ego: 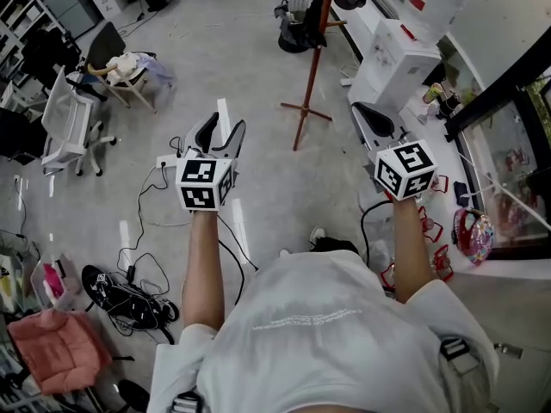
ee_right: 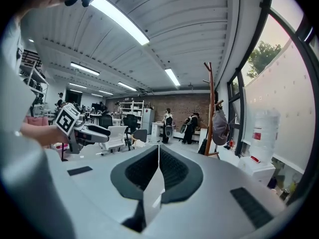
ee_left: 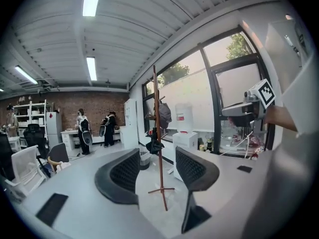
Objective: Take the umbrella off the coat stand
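Observation:
The reddish-brown coat stand [ego: 313,54] rises from the grey floor ahead of me, with a black folded umbrella [ego: 312,17] hanging against its pole. In the left gripper view the umbrella [ee_left: 154,144] hangs halfway up the coat stand [ee_left: 156,108], below a grey bag [ee_left: 163,114]. My left gripper [ego: 224,127] is open with nothing between its fingers, and the stand shows far off through the gap. My right gripper [ego: 372,114] is shut and empty, well short of the stand. In the right gripper view the stand [ee_right: 211,108] is at the right.
A white water dispenser [ego: 392,63] stands by the window, right of the stand. A dark bin [ego: 288,34] sits behind the stand's base. White office chairs [ego: 65,123] are at the left, and cables [ego: 129,295] lie on the floor. People [ee_left: 82,131] stand far back.

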